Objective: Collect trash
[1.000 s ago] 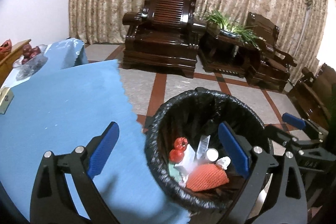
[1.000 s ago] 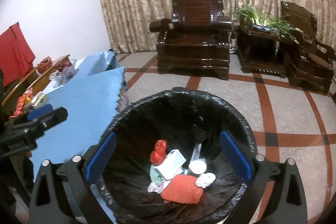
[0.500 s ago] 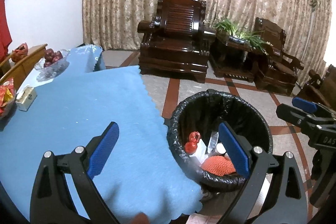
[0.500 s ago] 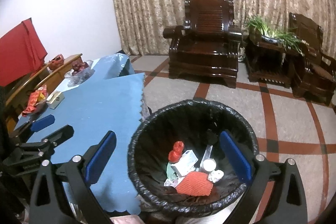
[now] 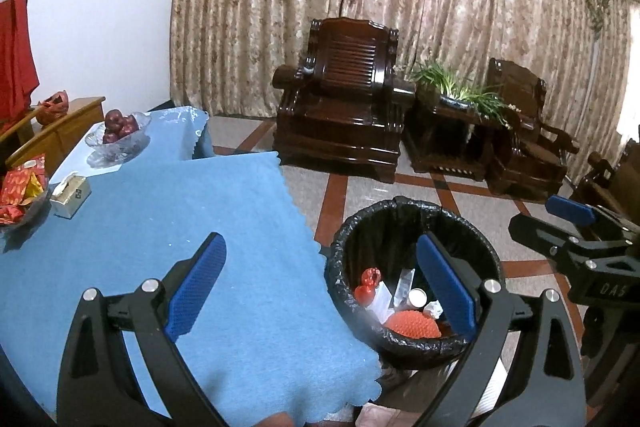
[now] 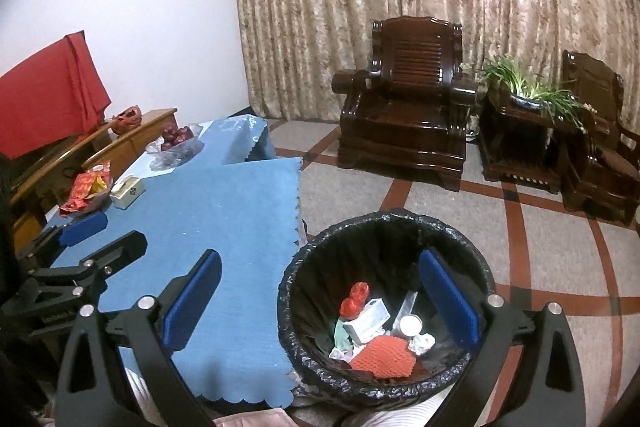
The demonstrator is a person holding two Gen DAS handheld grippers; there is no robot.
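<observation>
A round bin with a black liner (image 5: 412, 211) (image 6: 384, 223) stands on the floor beside the table's corner. It holds trash: a red crumpled wrapper (image 6: 354, 301), a white box (image 6: 366, 321), an orange foam net (image 6: 384, 353), a small cup (image 6: 411, 325) and a crumpled white scrap (image 6: 422, 343). My left gripper (image 5: 320, 287) is open and empty above the blue tablecloth (image 5: 160, 227) and the bin's left rim. My right gripper (image 6: 320, 295) is open and empty above the bin; it also shows in the left wrist view (image 5: 576, 223). The left gripper also shows in the right wrist view (image 6: 92, 235).
On the table stand a glass bowl of red fruit (image 5: 120, 135), a tissue box (image 5: 72, 195) and a dish of red packets (image 5: 20, 187). Dark wooden armchairs (image 6: 404, 115), a side table with a plant (image 6: 528, 95) and curtains fill the back. A wooden sideboard (image 6: 132, 139) is left.
Both grippers have pulled up and back from the bin. The bin now looks smaller and lower, and more of the table with its bowl, box and packets has come into view.
</observation>
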